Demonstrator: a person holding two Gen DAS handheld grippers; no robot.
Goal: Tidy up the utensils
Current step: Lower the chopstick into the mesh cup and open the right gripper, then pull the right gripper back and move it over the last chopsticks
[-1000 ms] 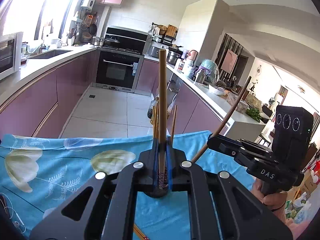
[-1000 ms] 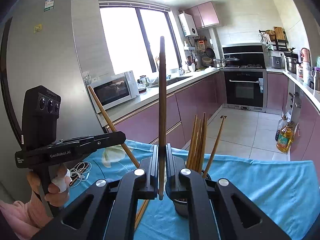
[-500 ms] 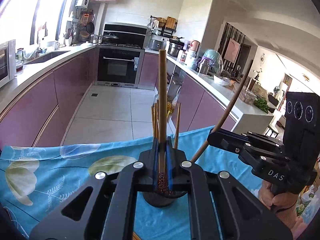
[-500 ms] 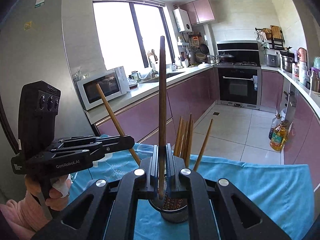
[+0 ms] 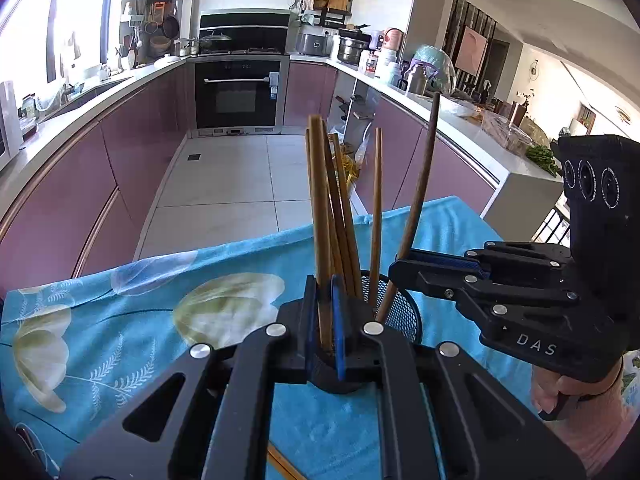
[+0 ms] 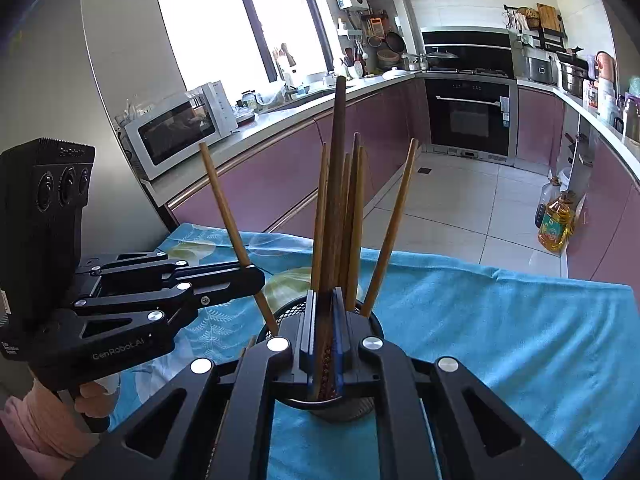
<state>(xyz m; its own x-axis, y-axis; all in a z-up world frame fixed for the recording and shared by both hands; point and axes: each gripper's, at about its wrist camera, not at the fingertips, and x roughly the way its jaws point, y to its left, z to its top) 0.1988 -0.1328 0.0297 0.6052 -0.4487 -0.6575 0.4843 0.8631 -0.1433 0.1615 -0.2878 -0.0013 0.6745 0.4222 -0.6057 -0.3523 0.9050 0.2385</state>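
A black mesh holder (image 5: 405,314) (image 6: 340,410) stands on the blue flowered cloth (image 5: 132,320) with several wooden chopsticks (image 5: 376,208) (image 6: 394,224) upright in it. My left gripper (image 5: 323,320) (image 6: 256,276) is shut on a light brown chopstick (image 5: 319,220) (image 6: 224,208), right over the holder. My right gripper (image 6: 326,328) (image 5: 400,268) is shut on a dark brown chopstick (image 6: 338,160) (image 5: 420,200). Both held sticks point up, and their lower ends dip at the holder's mouth. The two grippers face each other across the holder.
One loose chopstick (image 5: 282,466) lies on the cloth near my left gripper. The cloth's far edge drops to the tiled kitchen floor (image 5: 224,176). An oil bottle (image 6: 554,222) stands on the floor at right. A microwave (image 6: 176,130) sits on the counter.
Both grippers have sunk toward the holder with their chopsticks. The holder now shows fully beneath the jaws, and the sticks' lower ends have come down to its mouth.
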